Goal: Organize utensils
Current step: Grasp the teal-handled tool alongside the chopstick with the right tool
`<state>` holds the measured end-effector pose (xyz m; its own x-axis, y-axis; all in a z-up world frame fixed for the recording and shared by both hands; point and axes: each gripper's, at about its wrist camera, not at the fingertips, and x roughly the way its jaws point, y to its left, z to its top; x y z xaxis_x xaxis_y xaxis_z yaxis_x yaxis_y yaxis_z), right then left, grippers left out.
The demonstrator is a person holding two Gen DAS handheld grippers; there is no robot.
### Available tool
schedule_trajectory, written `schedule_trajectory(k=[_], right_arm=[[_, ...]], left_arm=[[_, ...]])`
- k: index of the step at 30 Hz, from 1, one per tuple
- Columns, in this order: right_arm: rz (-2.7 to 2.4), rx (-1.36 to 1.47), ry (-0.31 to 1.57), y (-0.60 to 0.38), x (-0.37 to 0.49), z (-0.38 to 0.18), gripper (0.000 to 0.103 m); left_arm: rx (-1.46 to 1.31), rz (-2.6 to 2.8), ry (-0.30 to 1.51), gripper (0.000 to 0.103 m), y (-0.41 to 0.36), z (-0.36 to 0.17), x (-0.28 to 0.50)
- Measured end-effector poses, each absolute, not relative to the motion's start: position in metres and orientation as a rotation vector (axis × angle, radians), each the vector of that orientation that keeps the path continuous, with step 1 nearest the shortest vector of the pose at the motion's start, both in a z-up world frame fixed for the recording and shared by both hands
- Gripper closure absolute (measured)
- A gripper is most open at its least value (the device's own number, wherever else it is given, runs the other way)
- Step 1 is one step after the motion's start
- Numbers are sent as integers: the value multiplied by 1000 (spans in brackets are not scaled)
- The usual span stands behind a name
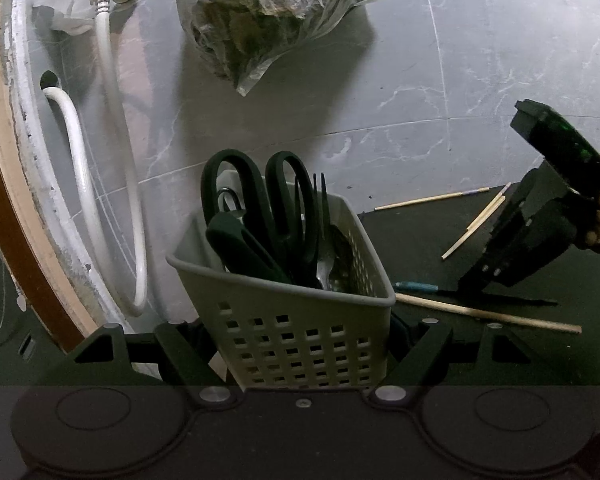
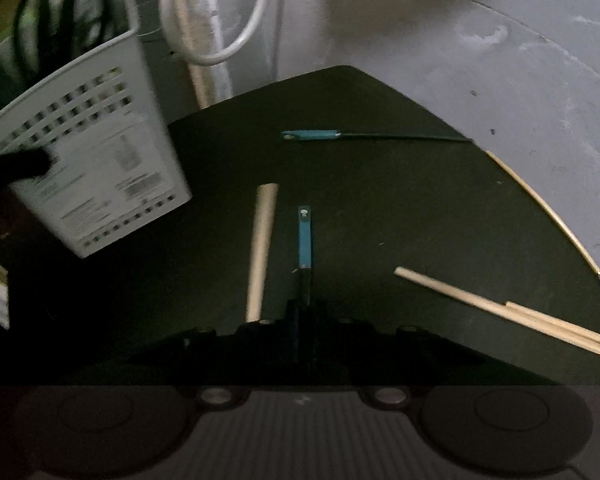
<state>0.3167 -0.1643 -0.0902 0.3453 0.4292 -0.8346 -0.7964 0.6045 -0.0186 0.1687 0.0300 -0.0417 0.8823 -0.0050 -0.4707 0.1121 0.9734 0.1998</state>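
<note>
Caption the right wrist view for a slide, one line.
Right gripper shut on a blue-handled utensil on the dark mat, chopsticks scattered beside, basket at left.

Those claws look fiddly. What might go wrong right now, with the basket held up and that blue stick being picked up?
The right claw pinches the blue stick near one end, so it may swing or slip once lifted.

The wooden chopstick lies right beside it and could get knocked or dragged along.

The basket, held by the left claw, is crowded with scissors and a fork, so the stick might snag going in.
</note>
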Motion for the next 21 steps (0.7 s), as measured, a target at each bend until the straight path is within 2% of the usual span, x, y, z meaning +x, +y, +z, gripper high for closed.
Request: schedule_trajectory(k=[4, 6, 7, 8, 11, 13, 18, 21], right_arm=[[872, -490, 920, -165, 312, -89, 96], [838, -451, 949, -166, 316, -87, 92], [823, -414, 968, -167, 317, -87, 87], [809, -367, 988, -169, 319, -86, 77], [766, -230, 1039, -173, 325, -87, 57], [739, -138, 1067, -176, 325, -87, 47], [693, -31, 1087, -178, 317, -88, 45], [689, -52, 1088, -171, 313, -89, 36]], left_arm=[[227, -66, 486, 23, 30, -42, 169], [227, -68, 485, 23, 30, -42, 168], [227, -68, 485, 23, 30, -42, 168], [228, -69, 484, 23, 30, -42, 168], [229, -72, 484, 23, 31, -42, 168], [229, -74, 483, 23, 31, -42, 168], [230, -76, 483, 23, 32, -42, 169], [230, -76, 483, 23, 32, -42, 169]])
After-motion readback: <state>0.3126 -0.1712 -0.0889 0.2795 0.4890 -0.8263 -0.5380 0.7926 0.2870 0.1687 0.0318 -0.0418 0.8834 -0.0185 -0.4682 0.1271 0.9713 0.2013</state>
